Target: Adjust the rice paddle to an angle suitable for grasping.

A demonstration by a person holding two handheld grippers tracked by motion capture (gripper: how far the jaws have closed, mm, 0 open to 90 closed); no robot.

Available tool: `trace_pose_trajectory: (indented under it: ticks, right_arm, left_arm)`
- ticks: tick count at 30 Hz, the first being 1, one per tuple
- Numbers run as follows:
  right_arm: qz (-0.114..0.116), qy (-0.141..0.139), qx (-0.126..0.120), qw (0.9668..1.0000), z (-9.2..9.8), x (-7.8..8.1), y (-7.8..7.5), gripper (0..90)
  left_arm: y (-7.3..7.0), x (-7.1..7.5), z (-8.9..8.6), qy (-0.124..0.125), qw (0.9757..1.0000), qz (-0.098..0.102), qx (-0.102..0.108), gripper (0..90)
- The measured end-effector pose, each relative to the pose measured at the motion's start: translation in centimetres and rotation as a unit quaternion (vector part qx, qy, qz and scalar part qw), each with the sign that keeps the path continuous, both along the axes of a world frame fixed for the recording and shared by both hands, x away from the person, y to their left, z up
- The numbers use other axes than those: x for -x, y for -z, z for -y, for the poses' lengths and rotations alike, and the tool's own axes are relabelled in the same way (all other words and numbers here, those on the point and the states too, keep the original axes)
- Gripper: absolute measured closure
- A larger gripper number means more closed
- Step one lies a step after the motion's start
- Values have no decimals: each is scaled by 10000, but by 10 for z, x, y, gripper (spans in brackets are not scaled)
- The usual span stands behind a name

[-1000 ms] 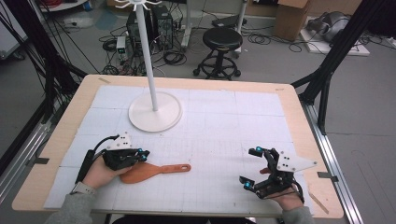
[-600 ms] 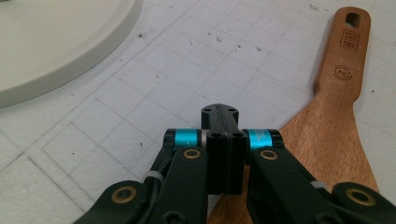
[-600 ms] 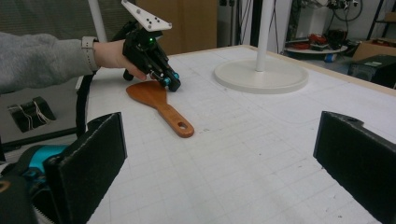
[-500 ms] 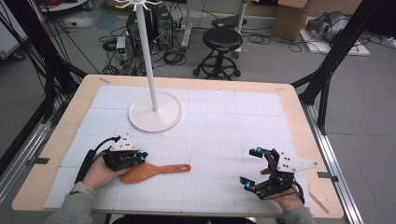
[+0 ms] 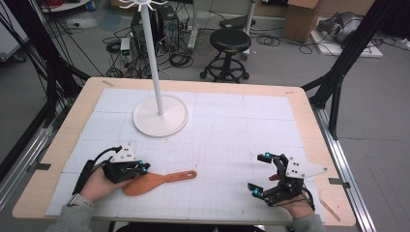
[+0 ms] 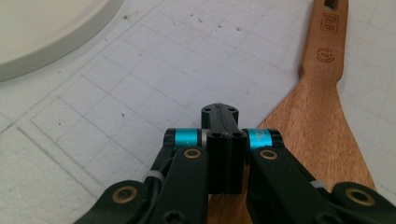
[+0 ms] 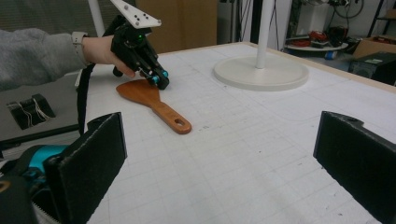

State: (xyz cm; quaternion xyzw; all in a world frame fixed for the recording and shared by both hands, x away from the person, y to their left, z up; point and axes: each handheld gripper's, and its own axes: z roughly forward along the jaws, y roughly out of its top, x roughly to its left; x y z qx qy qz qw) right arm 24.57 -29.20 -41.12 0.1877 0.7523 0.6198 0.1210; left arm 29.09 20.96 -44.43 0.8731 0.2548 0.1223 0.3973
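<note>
— Spatula (image 5: 157, 181) lay flat near table's (image 5: 300, 108) front-left edge; left gripper (image 6: 219, 122) pressed closed at blade edge, gripping nothing.

— Right gripper (image 5: 265, 172) (wide open, empty) idled apart. Better: opened left, straddled handle, then squeezed.

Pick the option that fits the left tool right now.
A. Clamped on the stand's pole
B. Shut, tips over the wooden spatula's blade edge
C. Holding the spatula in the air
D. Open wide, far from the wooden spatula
B: the left tool has its jaws pressed together at the blade edge of the wooden spatula, which lies flat on the table.
</note>
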Motion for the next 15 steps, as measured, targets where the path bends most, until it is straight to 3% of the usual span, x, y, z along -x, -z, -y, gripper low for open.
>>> trace_pose_trajectory:
  ticks: [15]
  right_arm:
    - [-6,-1,-4,10000,-1,-2,0,15]
  left_arm:
    - [0,23,0,-72,10000,-52,17,899]
